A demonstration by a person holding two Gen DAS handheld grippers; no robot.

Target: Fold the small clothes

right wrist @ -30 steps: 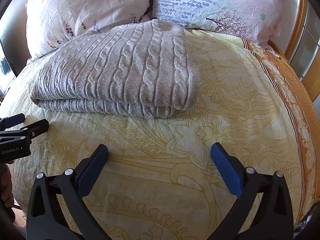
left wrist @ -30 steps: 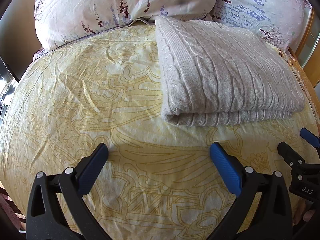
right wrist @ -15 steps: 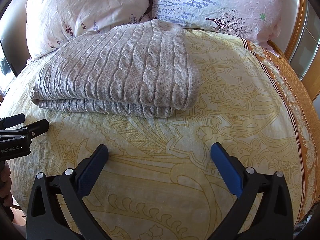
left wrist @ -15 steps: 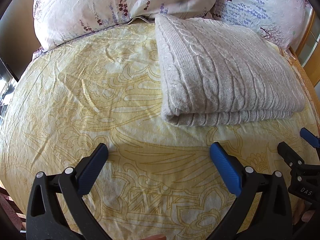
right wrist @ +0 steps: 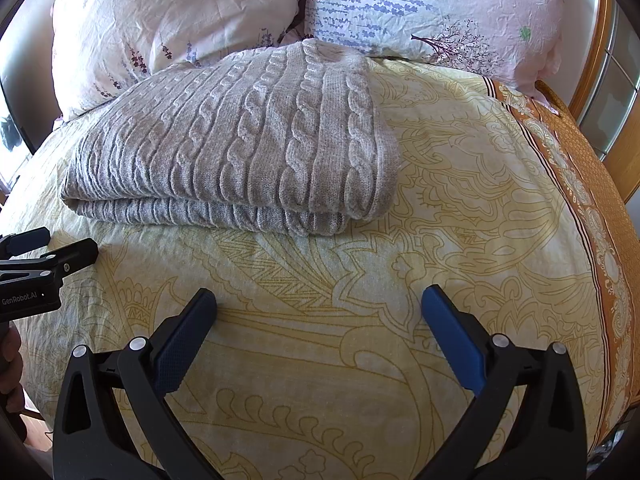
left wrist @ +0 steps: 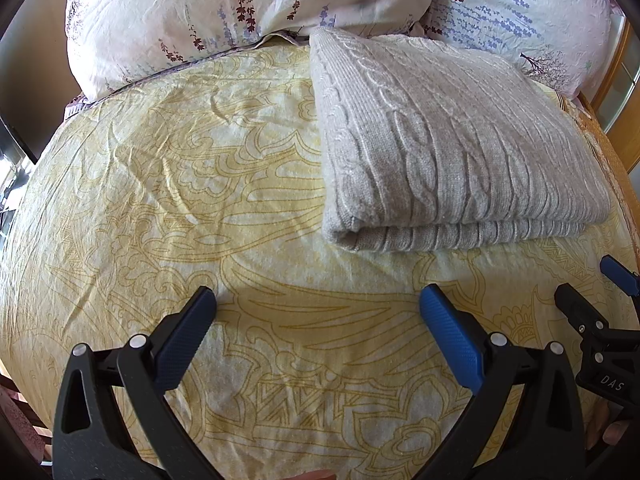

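Sweater (left wrist: 448, 152) looks folded already on the bed (left wrist: 168, 200); left gripper (left wrist: 316, 312) and right gripper (right wrist: 318, 312) both spread wide, empty. I'd call it finished.

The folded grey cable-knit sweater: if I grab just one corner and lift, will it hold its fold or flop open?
Likely flop open: the sweater is soft knit, stacked in loose layers with rounded, unpinned edges. It looks thick, so probably fairly heavy and prone to sag. Pushing it may bunch the wrinkled bedsheet rather than slide cleanly.
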